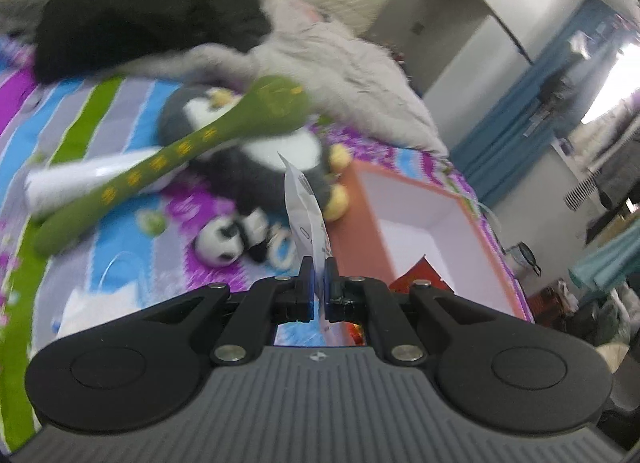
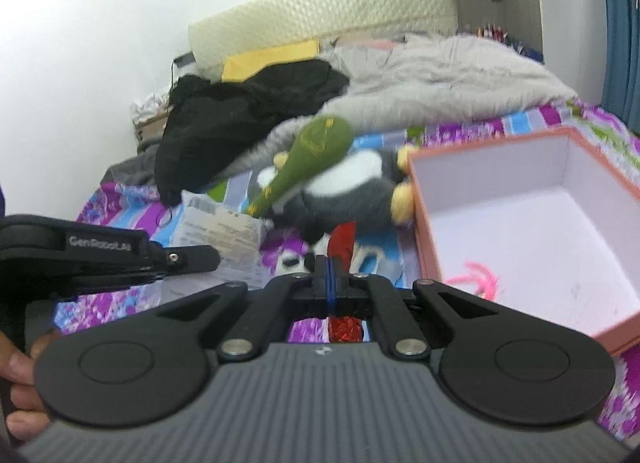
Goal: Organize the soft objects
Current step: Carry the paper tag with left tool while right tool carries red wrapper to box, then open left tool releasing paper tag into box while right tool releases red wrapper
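Your left gripper (image 1: 318, 263) pinches the white packet (image 1: 304, 199), your right gripper (image 2: 331, 267) the red wrapper (image 2: 342, 241) (both clamped tight); carry them level over the pink box (image 2: 520, 159) on the right.

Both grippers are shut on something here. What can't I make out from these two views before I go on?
- Left gripper: white printed packet, lower part hidden under the body.
- Right gripper: red shiny item, mostly hidden by the fingers.
- Green plush club: motion-blurred, yellow marks unreadable.
- Pink box: near corner cut off.
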Motion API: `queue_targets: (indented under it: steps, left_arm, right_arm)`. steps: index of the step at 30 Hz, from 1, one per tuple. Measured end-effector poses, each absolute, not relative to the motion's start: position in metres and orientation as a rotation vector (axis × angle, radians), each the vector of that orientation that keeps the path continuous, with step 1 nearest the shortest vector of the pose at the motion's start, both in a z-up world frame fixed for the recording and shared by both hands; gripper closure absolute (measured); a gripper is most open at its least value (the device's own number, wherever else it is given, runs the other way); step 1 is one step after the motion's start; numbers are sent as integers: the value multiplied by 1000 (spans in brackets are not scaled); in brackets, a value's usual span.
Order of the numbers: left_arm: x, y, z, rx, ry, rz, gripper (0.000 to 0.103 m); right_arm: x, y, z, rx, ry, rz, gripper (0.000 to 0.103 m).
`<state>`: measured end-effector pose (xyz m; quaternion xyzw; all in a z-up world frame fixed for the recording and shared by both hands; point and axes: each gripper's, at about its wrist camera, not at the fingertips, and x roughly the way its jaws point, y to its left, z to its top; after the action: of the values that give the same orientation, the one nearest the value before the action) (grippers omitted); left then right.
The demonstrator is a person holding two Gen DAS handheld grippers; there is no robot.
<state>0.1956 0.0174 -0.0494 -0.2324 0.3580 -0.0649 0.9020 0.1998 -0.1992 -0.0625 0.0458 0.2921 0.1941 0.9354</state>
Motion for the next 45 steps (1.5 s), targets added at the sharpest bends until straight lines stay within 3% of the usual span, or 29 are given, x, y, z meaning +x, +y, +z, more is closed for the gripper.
queue_targets:
  steps: [9,15,25,35,38,41,45]
  left_arm:
    - [254,-49,-7,-358,748,-287,98]
    - [295,-110,-12,-284,824,-373,98]
    - [348,-200,-75,-126,1017,-458,98]
    - [374,-218,-117,-83,1123,-443,97]
    - [375,-213,-119,-89,1129,-424,93]
    - [371,-203,-115,-114,1120,-414,75]
    - [359,-196,-95,-87,1061,-422,75]
  right_arm:
    - [231,-247,-13,107,504,316,99]
    - [261,-288,-10,111,564,261,99]
    - [307,-343,-67,117,789,177,99]
    - [325,-359,-111,144,917,167,99]
    - [330,-365,-114,197,941,153,97]
    - [331,-367,-115,214,960,127,95]
    - [321,-365,-102,214,918,129,95]
